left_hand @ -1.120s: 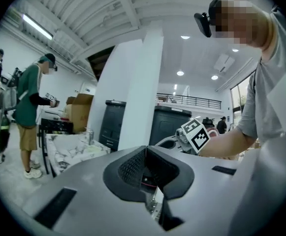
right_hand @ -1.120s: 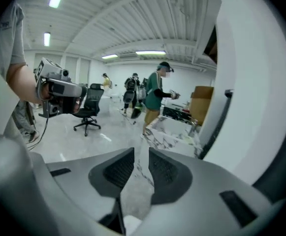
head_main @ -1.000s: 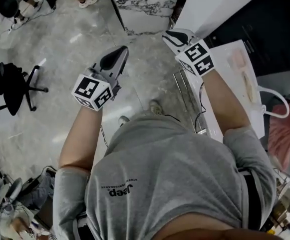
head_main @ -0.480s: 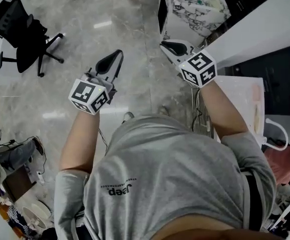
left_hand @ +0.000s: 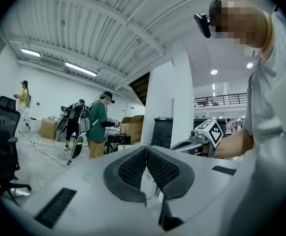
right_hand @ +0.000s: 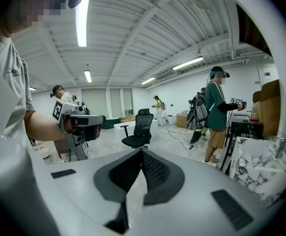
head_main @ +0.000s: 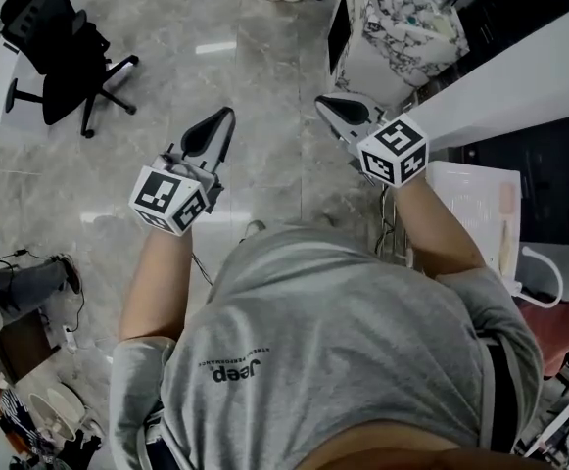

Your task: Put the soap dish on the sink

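Over grey marble floor (head_main: 166,76), left hand-held gripper (head_main: 225,117) and right hand-held gripper (head_main: 326,104) both pinched closed, empty. No soap dish or sink in sight; best to locate them first, open jaws before reaching.
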`<state>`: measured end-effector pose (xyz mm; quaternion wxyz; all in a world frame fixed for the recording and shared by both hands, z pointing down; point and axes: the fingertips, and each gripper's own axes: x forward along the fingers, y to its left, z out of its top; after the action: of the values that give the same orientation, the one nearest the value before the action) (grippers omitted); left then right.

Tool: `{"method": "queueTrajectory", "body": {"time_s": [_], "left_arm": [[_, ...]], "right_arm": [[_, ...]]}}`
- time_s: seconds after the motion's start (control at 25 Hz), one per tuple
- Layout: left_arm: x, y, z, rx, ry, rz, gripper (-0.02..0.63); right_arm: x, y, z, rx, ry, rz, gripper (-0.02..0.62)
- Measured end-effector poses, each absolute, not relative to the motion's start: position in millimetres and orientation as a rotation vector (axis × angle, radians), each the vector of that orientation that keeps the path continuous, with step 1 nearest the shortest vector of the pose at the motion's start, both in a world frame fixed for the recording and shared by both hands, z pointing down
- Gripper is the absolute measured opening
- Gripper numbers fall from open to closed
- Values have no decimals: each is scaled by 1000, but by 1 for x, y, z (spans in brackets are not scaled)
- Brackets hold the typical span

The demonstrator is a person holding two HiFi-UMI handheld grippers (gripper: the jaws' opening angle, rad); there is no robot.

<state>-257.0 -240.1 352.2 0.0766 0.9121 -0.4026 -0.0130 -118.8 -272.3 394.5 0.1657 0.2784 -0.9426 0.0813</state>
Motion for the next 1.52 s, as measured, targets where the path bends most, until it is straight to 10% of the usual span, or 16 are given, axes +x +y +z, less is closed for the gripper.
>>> {"method": "queueTrajectory", "body": {"time_s": [1.52], "left_arm": [[-218, -242, 341, 2758, -1103, -81, 15]], "right_arm": [[-66, -266, 378, 889, -2719, 262, 49]]}}
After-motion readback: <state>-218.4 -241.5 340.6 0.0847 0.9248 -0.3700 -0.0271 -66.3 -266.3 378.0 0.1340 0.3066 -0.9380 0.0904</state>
